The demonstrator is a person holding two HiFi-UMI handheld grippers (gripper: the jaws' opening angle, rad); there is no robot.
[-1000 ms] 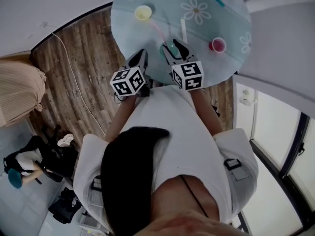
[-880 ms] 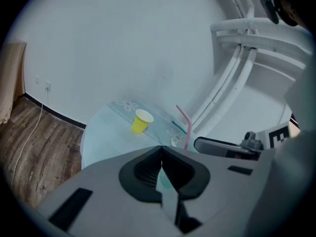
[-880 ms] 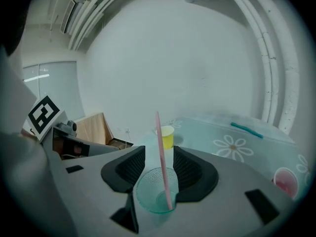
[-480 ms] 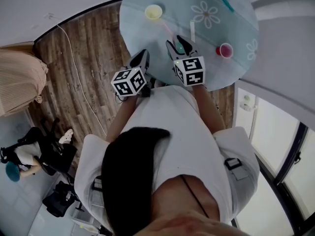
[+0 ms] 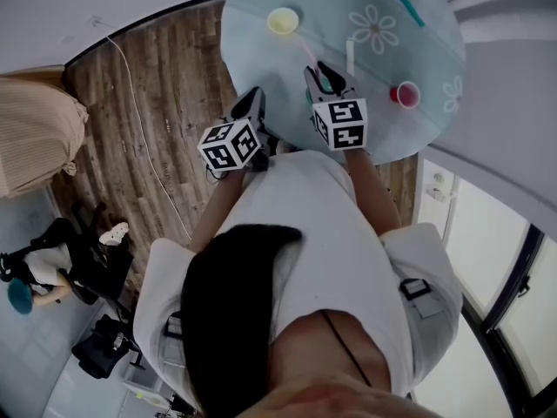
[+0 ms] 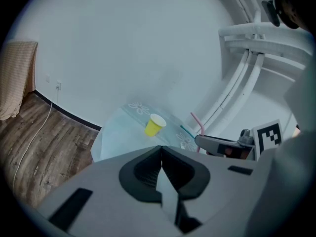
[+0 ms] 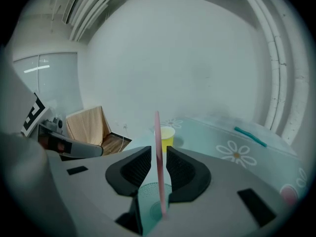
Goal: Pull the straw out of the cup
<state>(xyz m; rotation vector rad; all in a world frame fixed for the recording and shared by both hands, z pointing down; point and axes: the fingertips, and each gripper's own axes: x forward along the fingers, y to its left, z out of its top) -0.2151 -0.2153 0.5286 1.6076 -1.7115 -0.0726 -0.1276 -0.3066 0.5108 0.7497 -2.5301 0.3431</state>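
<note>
The straw (image 7: 157, 147), pink, stands upright in a clear green cup (image 7: 150, 201) on the flowered table (image 5: 261, 59). It is between the jaws of the right gripper (image 7: 158, 154), which have just been closing to a narrow gap; the pads seem just short of touching it. In the head view, a yellow cup (image 5: 282, 21) sits at that gripper's 11 o'clock. The left gripper (image 6: 161, 152), at about 9 o'clock, is closed on nothing.

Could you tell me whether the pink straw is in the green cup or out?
In: the straw stands upright inside the cup.

green cup (image 7: 150, 201): base hidden from view | red cup (image 7: 289, 194): blurred, shape unclear
</note>
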